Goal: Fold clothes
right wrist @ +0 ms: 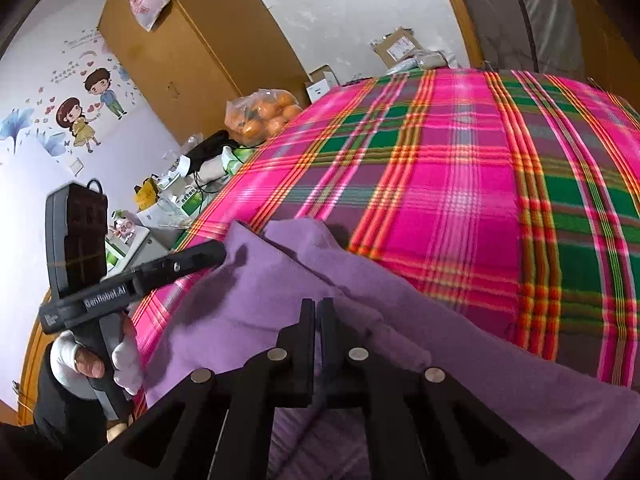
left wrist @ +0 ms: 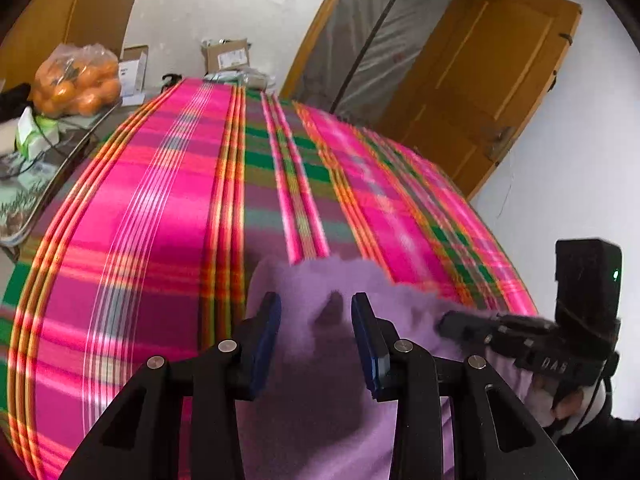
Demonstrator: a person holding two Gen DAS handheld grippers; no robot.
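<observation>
A purple fleece garment [left wrist: 320,400] [right wrist: 440,340] lies rumpled on the near part of a bed covered with a pink, green and orange plaid spread [left wrist: 160,220] [right wrist: 460,180]. My left gripper [left wrist: 316,300] stands open, its blue pads apart over the cloth and not pressing on it. In the right wrist view the left gripper [right wrist: 218,252] reaches the garment's raised left fold, held by a gloved hand [right wrist: 88,364]. My right gripper [right wrist: 317,304] is shut, with a pinch of the purple cloth between its fingers. From the left wrist view the right gripper [left wrist: 444,322] sits at the garment's right side.
A bag of oranges [left wrist: 76,80] [right wrist: 264,114] and small boxes clutter a side table [left wrist: 48,184] left of the bed. Cardboard parcels [left wrist: 226,54] sit at the far end. A wooden door [left wrist: 480,80] stands to the right and a wardrobe [right wrist: 180,48] behind the table.
</observation>
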